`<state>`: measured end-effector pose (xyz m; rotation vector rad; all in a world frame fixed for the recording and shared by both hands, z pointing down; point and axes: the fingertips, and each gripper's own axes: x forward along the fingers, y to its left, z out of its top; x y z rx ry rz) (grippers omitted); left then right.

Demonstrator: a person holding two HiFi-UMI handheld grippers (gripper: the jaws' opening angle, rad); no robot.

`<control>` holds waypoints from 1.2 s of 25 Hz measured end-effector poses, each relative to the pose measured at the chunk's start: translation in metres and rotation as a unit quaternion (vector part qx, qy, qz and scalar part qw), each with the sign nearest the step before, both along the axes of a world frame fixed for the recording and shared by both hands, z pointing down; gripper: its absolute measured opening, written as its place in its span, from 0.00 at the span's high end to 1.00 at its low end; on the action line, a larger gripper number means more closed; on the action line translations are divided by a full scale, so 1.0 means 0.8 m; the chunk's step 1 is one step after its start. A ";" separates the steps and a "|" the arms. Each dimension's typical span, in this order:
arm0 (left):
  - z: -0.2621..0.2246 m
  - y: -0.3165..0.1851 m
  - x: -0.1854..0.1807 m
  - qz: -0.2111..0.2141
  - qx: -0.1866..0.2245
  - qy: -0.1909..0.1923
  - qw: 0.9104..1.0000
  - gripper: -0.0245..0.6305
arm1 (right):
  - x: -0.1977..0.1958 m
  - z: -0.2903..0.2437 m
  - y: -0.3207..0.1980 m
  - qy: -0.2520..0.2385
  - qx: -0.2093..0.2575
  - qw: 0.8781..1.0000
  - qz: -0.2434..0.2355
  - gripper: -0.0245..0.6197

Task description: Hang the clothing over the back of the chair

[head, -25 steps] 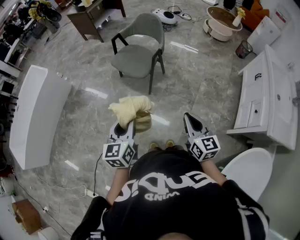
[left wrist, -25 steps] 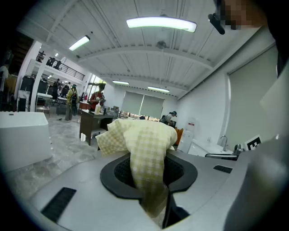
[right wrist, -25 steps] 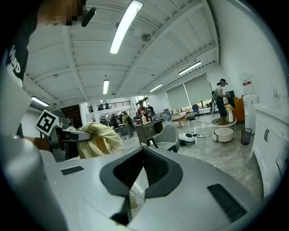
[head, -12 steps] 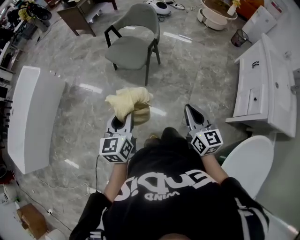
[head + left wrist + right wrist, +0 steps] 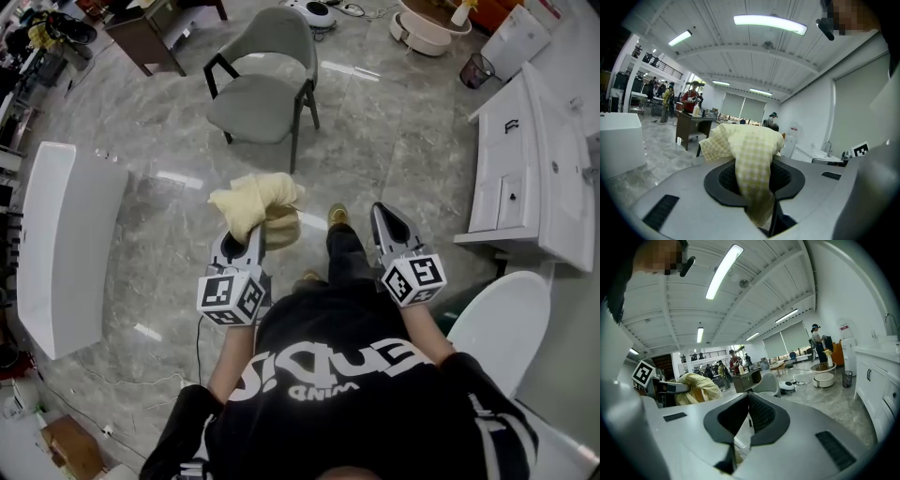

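Currently our left gripper (image 5: 246,242) is clamped on a narrow fold of the yellow checked clothing (image 5: 255,201), which mounds just above its fingertips (image 5: 256,240); our right gripper (image 5: 384,217) is closed on nothing, off to the side. The chair (image 5: 265,101) stands well ahead of both. With so small a pinch the bundle may slip out — or land bunched on the seat (image 5: 248,111), not across the backrest (image 5: 281,39).
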<state>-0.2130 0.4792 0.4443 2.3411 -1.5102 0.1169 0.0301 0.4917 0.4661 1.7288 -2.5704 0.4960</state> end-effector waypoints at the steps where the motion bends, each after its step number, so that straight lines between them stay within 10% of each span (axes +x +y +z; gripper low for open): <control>1: -0.001 -0.007 0.000 0.000 0.002 0.000 1.000 0.79 | -0.001 0.001 -0.007 -0.001 0.000 1.000 -0.001 0.94; 30: -0.028 -0.317 0.062 -0.046 0.013 0.008 0.999 0.79 | 0.068 -0.021 -0.327 -0.006 0.007 0.999 -0.034 0.94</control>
